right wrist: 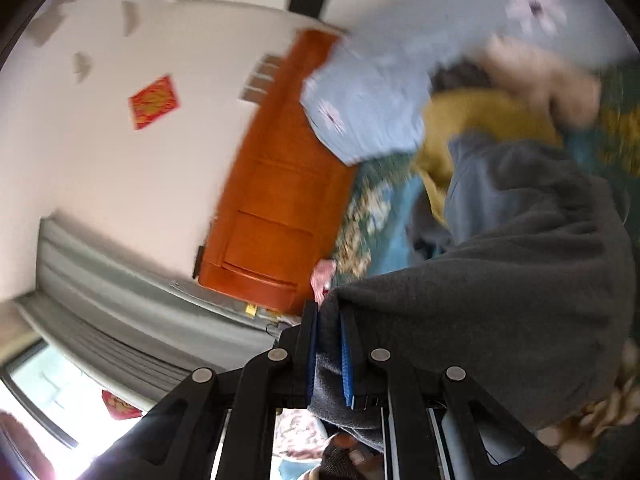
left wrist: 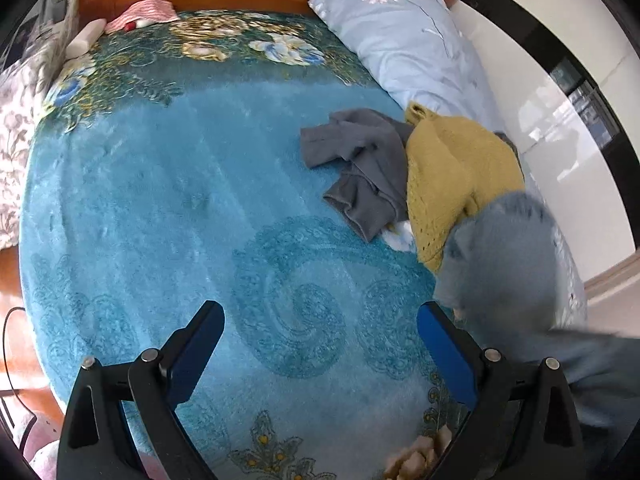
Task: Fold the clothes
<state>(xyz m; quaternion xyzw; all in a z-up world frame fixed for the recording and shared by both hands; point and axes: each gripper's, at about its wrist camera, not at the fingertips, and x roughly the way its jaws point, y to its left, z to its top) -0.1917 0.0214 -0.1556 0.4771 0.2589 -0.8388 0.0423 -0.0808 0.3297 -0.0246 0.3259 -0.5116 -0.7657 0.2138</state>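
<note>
A teal floral blanket [left wrist: 168, 200] is covering the bed, with a yellow knit [left wrist: 452, 168] and a grey garment [left wrist: 360, 168] lying heaped near its right edge. The right gripper [right wrist: 329, 344] is clamping a dark grey garment [right wrist: 500, 300], lifting it beside the heap; the left gripper [left wrist: 320, 344] is hovering spread and empty. The hanging cloth could snag the heap, dragging it. Motion blur is hiding its shape.
</note>
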